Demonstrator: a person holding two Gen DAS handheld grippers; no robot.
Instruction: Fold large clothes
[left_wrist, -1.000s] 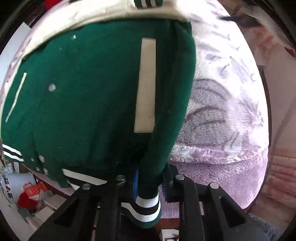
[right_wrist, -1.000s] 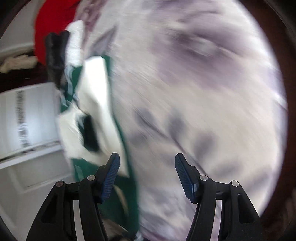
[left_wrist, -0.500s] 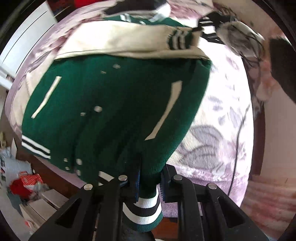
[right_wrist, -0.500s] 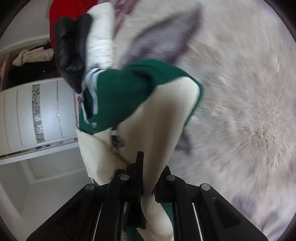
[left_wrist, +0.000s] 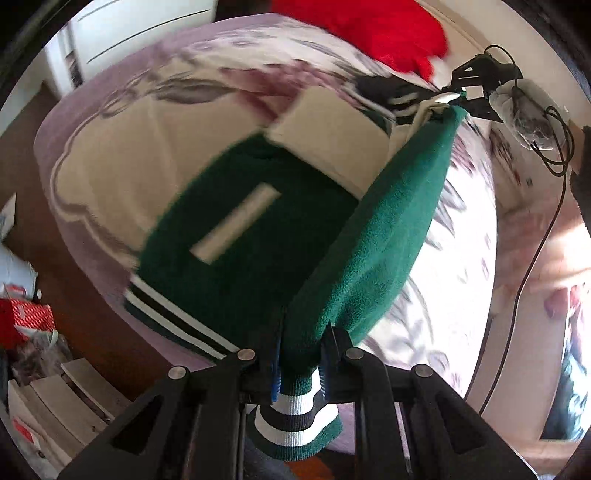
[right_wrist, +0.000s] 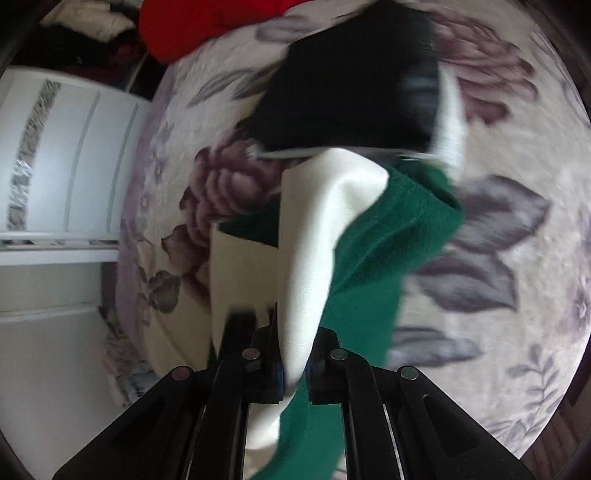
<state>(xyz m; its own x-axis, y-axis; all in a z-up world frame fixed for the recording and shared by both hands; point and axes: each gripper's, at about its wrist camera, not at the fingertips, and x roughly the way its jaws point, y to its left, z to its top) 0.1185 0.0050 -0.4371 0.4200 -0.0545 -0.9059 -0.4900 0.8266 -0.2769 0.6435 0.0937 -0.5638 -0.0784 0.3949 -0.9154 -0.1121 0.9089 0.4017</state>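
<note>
The jacket (left_wrist: 236, 258), green with cream sleeves, lies partly on the bed (left_wrist: 110, 147) and partly lifted, strung between the two tongs. The left tongs (left_wrist: 299, 363) are clamped on the green body just above the striped hem (left_wrist: 295, 424); in the right view the right tongs (right_wrist: 295, 365) are clamped on cream and green cloth together, their jaws having just closed on it. In the left view the right tongs (left_wrist: 476, 85) show at the far right, holding the far end of the raised edge. The step in hand appears to be carrying one side of the jacket across for a lengthwise fold. To do it well, both grips should travel level and together, keeping the edge taut, then lay it flush along the opposite side before letting go; slack between the grips would likely leave a crease. The bed carries a plush floral blanket (right_wrist: 498, 295) in lilac and cream. A red item (left_wrist: 369, 26) and a black garment (right_wrist: 351, 85) lie at the far end. White cupboards (right_wrist: 62, 166) stand to the left; boxes (left_wrist: 55, 406) clutter the floor near left.
</note>
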